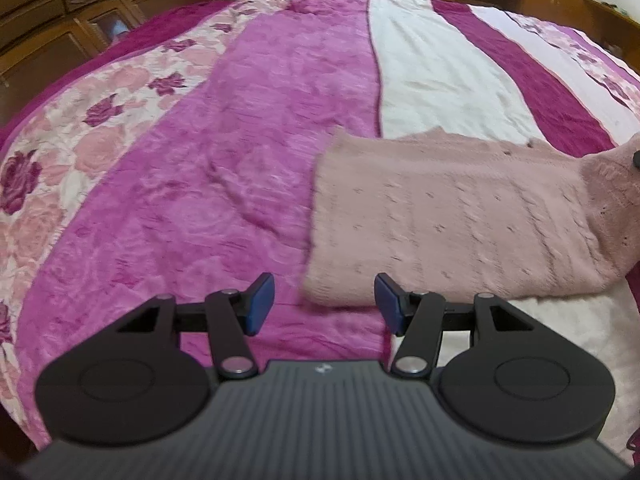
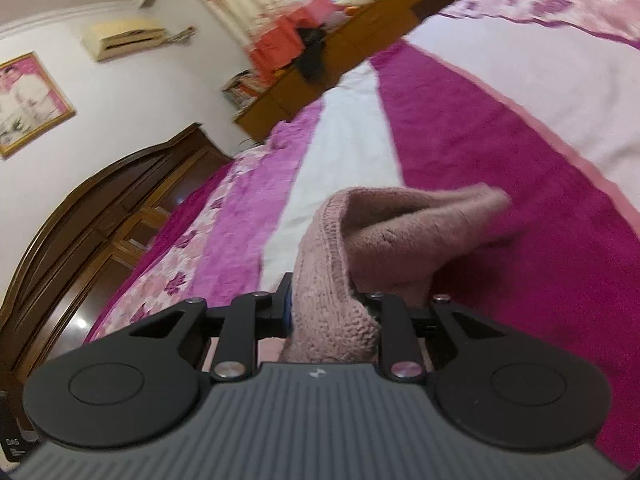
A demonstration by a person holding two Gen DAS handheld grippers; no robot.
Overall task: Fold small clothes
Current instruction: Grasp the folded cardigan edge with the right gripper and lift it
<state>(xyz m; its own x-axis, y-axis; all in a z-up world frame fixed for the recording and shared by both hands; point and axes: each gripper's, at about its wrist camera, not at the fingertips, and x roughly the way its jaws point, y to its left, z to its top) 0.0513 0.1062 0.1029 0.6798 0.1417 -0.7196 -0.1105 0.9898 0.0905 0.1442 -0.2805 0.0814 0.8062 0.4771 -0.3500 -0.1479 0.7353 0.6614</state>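
Looking along the left gripper (image 1: 324,304), I am seeing its blue pads (image 1: 262,302) standing spread with nothing between them. The pink knitted garment (image 1: 460,224) is lying just ahead and to the right of that gripper, stretched across the striped blanket (image 1: 260,140), its near left corner sitting just beyond the right pad and not touched by it. The far right end of the knit is rising off the bed toward the edge of the view, where a dark tip is just showing.

Looking along the right gripper (image 2: 326,308), I am seeing the jaws pinching a thick bunch of the same garment (image 2: 384,236); the knit is filling the gap between them, spilling back toward the body of the tool and hanging ahead in a loose fold above the blanket (image 2: 460,140).

By my reading, the step in hand is carrying that raised end over to make a fold. To do it well, the right gripper should be keeping its pinch firm and travelling across in a low arc so the loose flap does not twist. The left gripper is well placed to be holding down or catching the near corner, which looks free to drag. Soft knit is likely to sag, so laying edge onto edge slowly would be wise.
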